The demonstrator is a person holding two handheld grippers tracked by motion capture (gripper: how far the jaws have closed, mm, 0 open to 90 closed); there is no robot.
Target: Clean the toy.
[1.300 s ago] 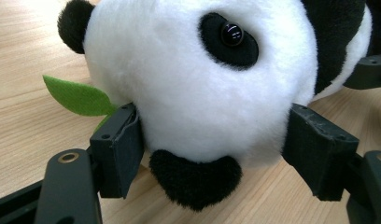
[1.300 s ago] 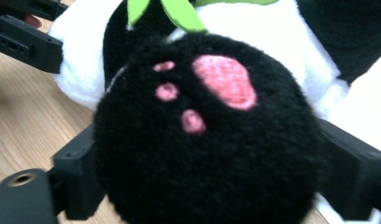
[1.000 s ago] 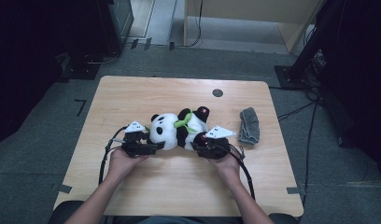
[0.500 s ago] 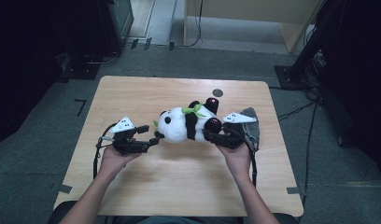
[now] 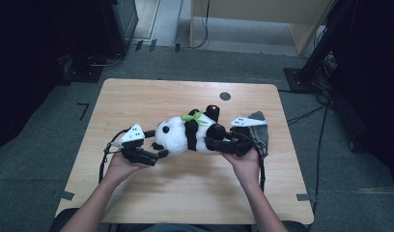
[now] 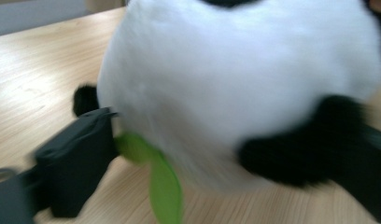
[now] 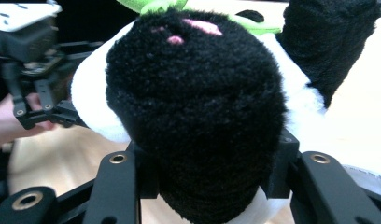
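Note:
A black-and-white panda plush point(image 5: 180, 137) with a green leaf collar point(image 5: 194, 117) lies sideways across the middle of the wooden table point(image 5: 151, 96), raised at its right end. My right gripper point(image 5: 210, 143) is shut on one black foot point(image 7: 193, 102), with a jaw pressed into each side of it. My left gripper point(image 5: 159, 155) is open at the plush's head point(image 6: 235, 84). Its jaws stand wide apart beside and under the white fur, and the green leaf point(image 6: 160, 177) hangs between them.
A crumpled grey cloth point(image 5: 260, 130) lies just behind my right hand near the table's right edge. A small dark round mark point(image 5: 225, 95) sits on the far part of the table. Bare wood stretches to the left and along the near edge.
My right gripper has pulled the panda to the right and lifted it by the foot. The left gripper stayed almost in place, close to the head.

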